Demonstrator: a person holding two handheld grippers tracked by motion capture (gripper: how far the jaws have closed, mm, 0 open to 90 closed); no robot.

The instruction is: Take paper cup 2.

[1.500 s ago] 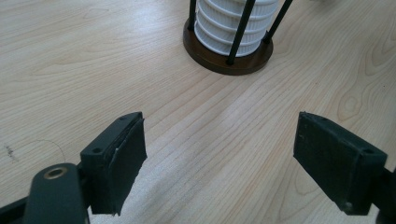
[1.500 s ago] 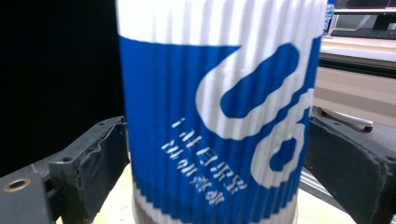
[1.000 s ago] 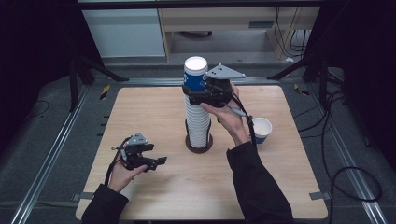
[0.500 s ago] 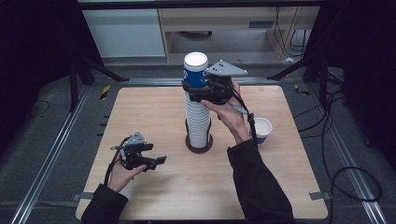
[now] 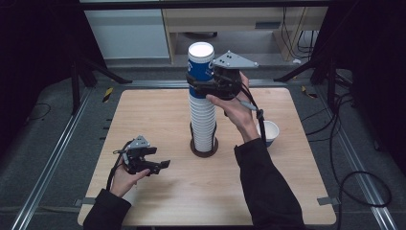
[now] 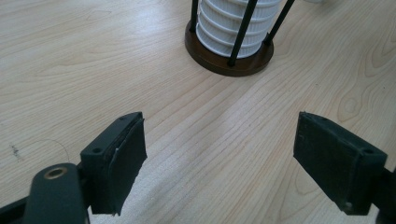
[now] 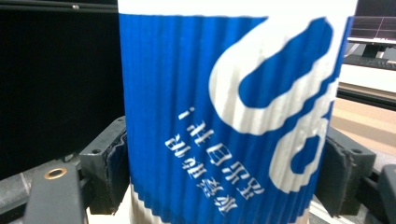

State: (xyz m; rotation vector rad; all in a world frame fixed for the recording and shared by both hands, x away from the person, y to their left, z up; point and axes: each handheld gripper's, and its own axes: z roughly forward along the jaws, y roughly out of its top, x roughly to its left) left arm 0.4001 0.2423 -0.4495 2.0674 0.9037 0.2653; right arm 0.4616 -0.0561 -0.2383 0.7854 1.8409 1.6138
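A: Top of frame: right gripper (image 5: pixel 200 82) clamps the blue-and-white ribbed paper cup (image 5: pixel 200 62) at the peak of the tall stack of white paper cups (image 5: pixel 202 122). Jaws have just been closing, w/ the cup between them; in the right gripper view both pads press the corrugated wall (image 7: pixel 224 116).

B: And the stack?

A: Stands mid-table in a dark round holder w/ thin black upright rods (image 5: pixel 204 147) on the light wooden table (image 5: pixel 287 191). One loose white paper cup (image 5: pixel 269 132) sits upright near the table's right edge, well apart from the holder.

B: Left side?

A: Left gripper (image 5: pixel 160 165) rests low on the table near the front-left corner, jaws spread wide, nothing between; its view looks over bare wood to the holder's base (image 6: pixel 229 58).

B: Doing the step well?

A: Judgement: pull straight up along the rods, no tilt, so the next cup doesn't ride along. Keep the squeeze light, since ribbed paper dents easily. If cups stick, the left gripper could steady the stack lower down.
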